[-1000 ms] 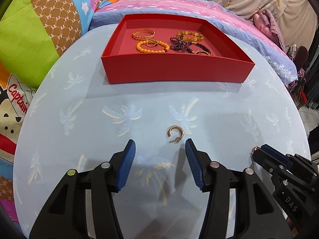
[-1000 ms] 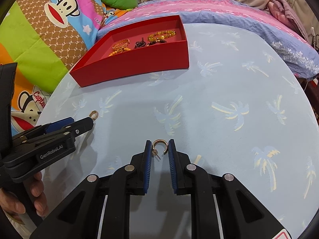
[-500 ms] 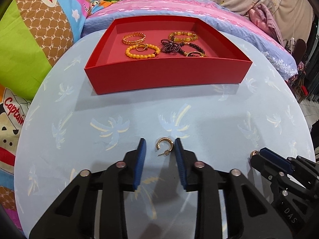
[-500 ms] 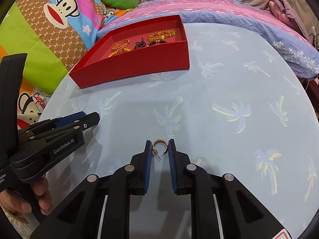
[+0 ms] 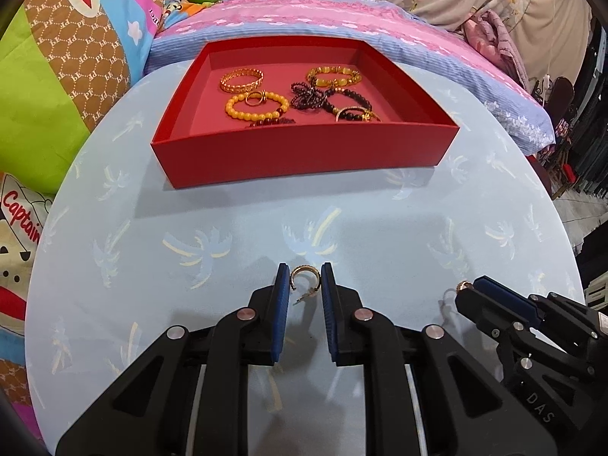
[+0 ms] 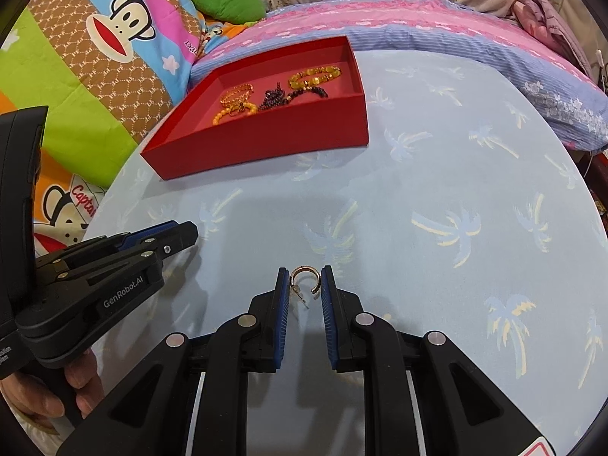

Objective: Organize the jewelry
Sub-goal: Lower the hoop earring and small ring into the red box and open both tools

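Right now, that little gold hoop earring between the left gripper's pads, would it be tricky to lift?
Probably a little. The gold hoop earring looks thin and stiff, so it should keep its shape between the left gripper's pads. It seems very light, and its curved metal may slip or twist. Its small post sticks out, so it could snag the tablecloth.

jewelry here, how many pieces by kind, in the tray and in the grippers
hoop earrings: 2, left gripper's, right gripper's
bracelets in the red tray: 5, as far as visible
small ring: 1
total: 8
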